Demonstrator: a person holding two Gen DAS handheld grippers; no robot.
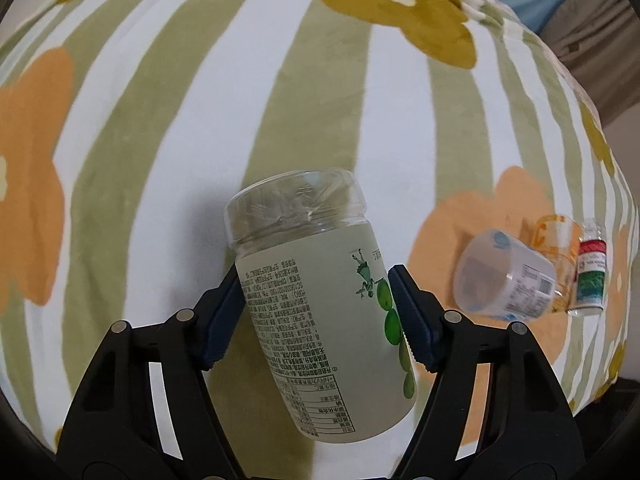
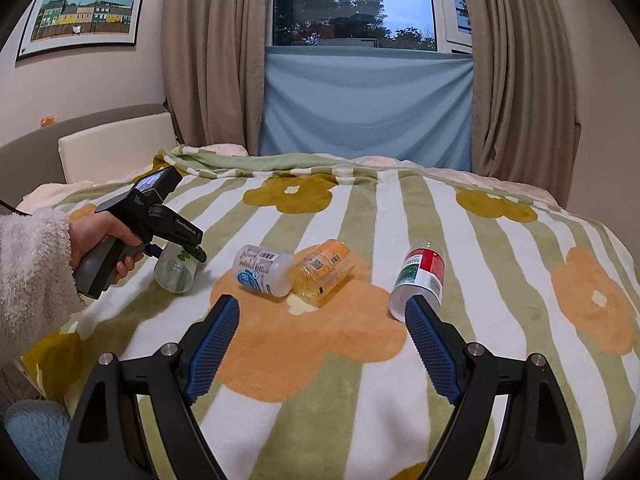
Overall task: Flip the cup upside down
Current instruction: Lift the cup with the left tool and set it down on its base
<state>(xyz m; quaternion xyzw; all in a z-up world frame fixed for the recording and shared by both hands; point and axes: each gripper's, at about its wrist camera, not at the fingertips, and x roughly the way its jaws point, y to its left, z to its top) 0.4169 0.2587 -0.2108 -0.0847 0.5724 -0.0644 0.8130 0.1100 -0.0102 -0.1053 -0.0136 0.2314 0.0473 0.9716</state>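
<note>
gripping green-label cup (image 1: pixel 320 304) tilted: left tool (image 1: pixel 316 316) | right tool (image 2: pixel 322 336) wide open, empty

Floral striped bedspread (image 2: pixel 360 360), beige curtains (image 2: pixel 212 52) (dusk-lit window (image 2: pixel 352 4))

Even indoor lighting; a ceiling lamp reflects in the window (image 2: pixel 354 4). Soft shadow beside the cup (image 1: pixel 316 304). Strong fisheye bending, dark corner vignetting. Distant cups slightly blurred, possibly motion.

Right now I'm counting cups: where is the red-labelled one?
The red-labelled cup lies on the blanket, right of the orange cup, just beyond the right gripper.
</note>
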